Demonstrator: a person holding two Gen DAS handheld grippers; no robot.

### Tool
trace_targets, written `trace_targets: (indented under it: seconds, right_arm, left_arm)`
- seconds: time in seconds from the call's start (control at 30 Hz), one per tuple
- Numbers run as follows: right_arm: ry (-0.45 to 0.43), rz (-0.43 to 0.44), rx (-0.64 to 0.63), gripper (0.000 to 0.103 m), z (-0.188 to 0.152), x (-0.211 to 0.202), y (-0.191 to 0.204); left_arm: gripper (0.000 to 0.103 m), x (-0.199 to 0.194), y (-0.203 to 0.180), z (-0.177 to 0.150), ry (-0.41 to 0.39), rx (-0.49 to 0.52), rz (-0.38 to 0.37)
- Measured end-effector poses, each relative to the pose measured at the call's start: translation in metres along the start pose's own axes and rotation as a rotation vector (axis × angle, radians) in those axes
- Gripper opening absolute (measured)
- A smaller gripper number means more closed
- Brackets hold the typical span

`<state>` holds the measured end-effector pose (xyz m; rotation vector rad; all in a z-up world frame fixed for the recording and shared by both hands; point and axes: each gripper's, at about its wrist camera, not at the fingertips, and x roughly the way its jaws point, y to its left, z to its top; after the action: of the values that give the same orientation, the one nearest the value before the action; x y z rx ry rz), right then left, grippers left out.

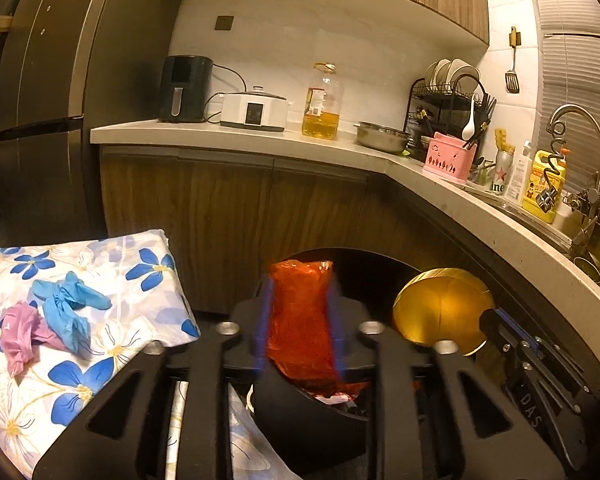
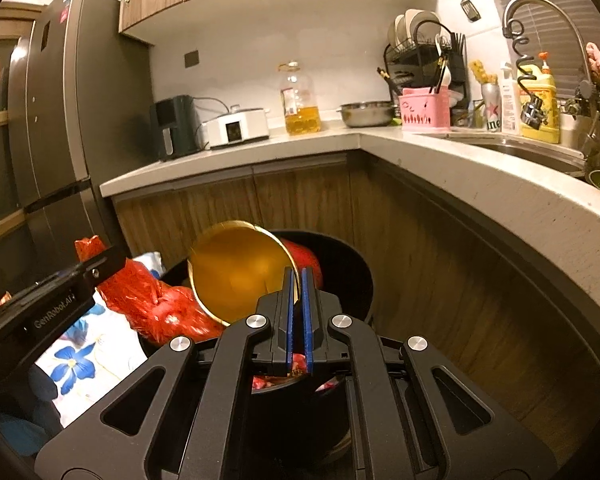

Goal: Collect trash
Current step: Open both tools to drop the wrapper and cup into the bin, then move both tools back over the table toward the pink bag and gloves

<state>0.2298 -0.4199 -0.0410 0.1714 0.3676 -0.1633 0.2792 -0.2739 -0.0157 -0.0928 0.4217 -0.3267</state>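
Observation:
My left gripper (image 1: 300, 292) is shut on a crumpled red plastic bag (image 1: 300, 320) and holds it over the black trash bin (image 1: 300, 420). The bag (image 2: 156, 304) also shows in the right wrist view, hanging over the bin's left rim. My right gripper (image 2: 298, 280) is shut on the rim of a round gold paper plate (image 2: 236, 272), tilted above the bin (image 2: 348, 276). The plate (image 1: 440, 308) shows right of the bag in the left wrist view. Blue gloves (image 1: 66, 308) and a pink wad (image 1: 18, 332) lie on the floral tablecloth (image 1: 112, 280).
The bin stands on the floor in the corner of an L-shaped counter (image 2: 500, 184). The cloth-covered table (image 2: 80, 356) is at the left. A fridge (image 2: 60, 120) stands at the far left. Appliances, an oil bottle (image 1: 322, 104), a dish rack and a sink tap (image 2: 540, 40) sit on the counter.

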Motion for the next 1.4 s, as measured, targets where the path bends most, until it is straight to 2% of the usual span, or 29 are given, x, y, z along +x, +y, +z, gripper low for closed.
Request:
trace_targets:
  seconds: [0.07,0.1,0.13,0.2,0.27,0.33,0.37,0.53,0.67,0.73,1.0,1.4]
  right_arm:
    - [0.007,-0.002,0.008,0.011,-0.002,0.001,-0.002]
    - [0.006,-0.009,0.012,0.018,-0.003,0.000,-0.003]
    - [0.005,-0.012,0.014,0.027,-0.003,-0.001,-0.004]
    - [0.001,-0.020,0.019,0.035,-0.003,-0.003,-0.005]
    - [-0.002,-0.026,0.021,0.040,-0.002,-0.006,-0.007]
    - [-0.009,-0.035,0.027,0.051,-0.003,-0.011,-0.008]
    - [-0.013,-0.034,0.030,0.053,-0.003,-0.014,-0.009]
    - [-0.038,-0.035,0.021,0.073,-0.007,-0.030,-0.005]
    - [-0.046,-0.019,0.027,0.079,-0.010,-0.043,0.000]
    - [-0.047,-0.006,0.030,0.082,-0.011,-0.048,0.003]
    - [-0.059,0.048,0.001,0.083,-0.018,-0.064,0.030]
    - [-0.059,0.159,-0.057,0.083,-0.025,-0.070,0.084]
  left_arm:
    - [0.043,-0.001,0.003,0.000,0.001,-0.008,-0.010]
    - [0.047,-0.002,0.003,0.000,0.000,-0.011,-0.011]
    - [0.054,-0.002,0.004,0.001,-0.004,-0.015,-0.008]
    - [0.059,-0.004,0.006,0.001,-0.008,-0.020,-0.004]
    - [0.068,-0.005,0.009,0.001,-0.007,-0.024,0.005]
    - [0.075,-0.010,0.012,-0.002,-0.009,-0.026,0.029]
    - [0.081,-0.011,0.014,-0.003,-0.009,-0.024,0.042]
    - [0.088,-0.026,0.017,-0.016,0.003,0.022,0.137]
    - [0.096,-0.044,0.021,-0.029,0.005,0.051,0.207]
    - [0.096,-0.054,0.027,-0.034,-0.007,0.046,0.236]
    - [0.096,-0.096,0.066,-0.046,-0.030,-0.003,0.334]
    - [0.096,-0.133,0.120,-0.054,-0.045,-0.079,0.437]
